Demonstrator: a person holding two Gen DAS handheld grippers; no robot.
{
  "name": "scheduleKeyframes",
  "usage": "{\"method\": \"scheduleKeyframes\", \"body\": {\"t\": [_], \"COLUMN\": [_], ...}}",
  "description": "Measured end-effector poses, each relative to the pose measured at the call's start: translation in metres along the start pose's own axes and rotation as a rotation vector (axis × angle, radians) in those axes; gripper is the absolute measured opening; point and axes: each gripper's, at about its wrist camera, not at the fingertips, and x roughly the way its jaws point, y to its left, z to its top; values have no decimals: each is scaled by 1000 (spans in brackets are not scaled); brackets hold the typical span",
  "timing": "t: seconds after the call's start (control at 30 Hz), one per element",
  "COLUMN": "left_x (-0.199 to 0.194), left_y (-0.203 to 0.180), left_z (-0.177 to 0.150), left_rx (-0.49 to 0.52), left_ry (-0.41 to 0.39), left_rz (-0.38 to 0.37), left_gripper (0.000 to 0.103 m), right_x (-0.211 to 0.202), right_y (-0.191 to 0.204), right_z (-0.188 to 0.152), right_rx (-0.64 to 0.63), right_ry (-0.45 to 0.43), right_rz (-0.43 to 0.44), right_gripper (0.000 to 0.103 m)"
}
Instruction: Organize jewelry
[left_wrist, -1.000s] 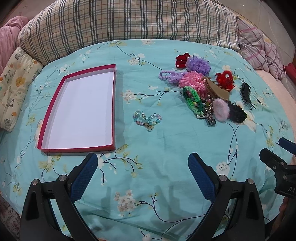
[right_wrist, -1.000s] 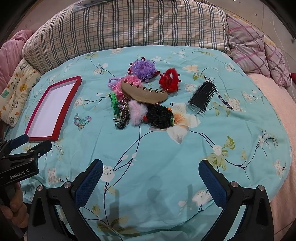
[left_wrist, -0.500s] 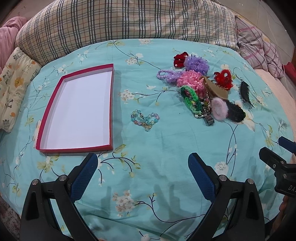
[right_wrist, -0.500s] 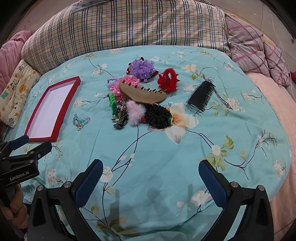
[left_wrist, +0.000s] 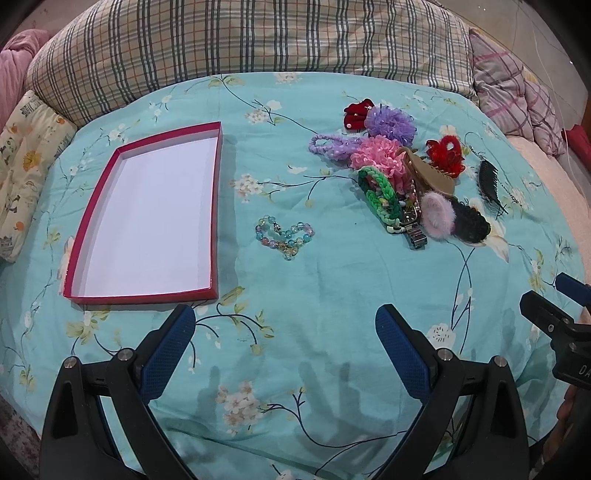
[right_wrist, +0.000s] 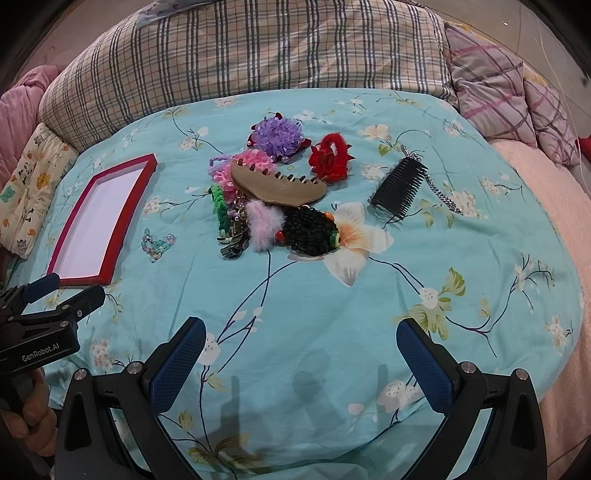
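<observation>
Hovering above the bed (left_wrist: 332, 295), both claws stand spread and empty: left claw (left_wrist: 284, 349), right claw (right_wrist: 301, 356). No piece is yet in the tray (left_wrist: 216, 206), which lies ahead-left of the left claw. Judged step: first pickup. The bracelet (left_wrist: 284, 234) lies straight ahead of the left claw, apart from the pile (right_wrist: 273, 195) ahead of the right claw; the next move calls for a low, narrow pinch on the beads.

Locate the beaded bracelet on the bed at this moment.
The beaded bracelet lies alone on the teal bedspread, between the red tray on its left and the pile of hair accessories on its right; neither gripper touches it.
</observation>
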Motion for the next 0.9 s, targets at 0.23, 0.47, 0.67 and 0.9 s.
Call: {"method": "scheduleKeyframes", "body": {"t": [0.23, 0.47, 0.67, 0.9], "left_x": [8, 26, 51, 91], "left_y": [1, 19, 32, 25], "left_z": [14, 20, 28, 48], "left_rx": [-29, -80, -126, -116], "left_ry": [12, 27, 58, 103], "left_rz": [-64, -91, -121, -113], "left_gripper": [99, 99, 99, 99], "right_x": [2, 9, 17, 39], "right_y": [-17, -43, -66, -93], "right_z": [6, 16, 29, 54], "right_rx": [40, 109, 157, 198], "right_ry": [-9, -19, -50, -66], "right_rz": [8, 19, 55, 63], "right_gripper": [103, 103, 102, 95]}}
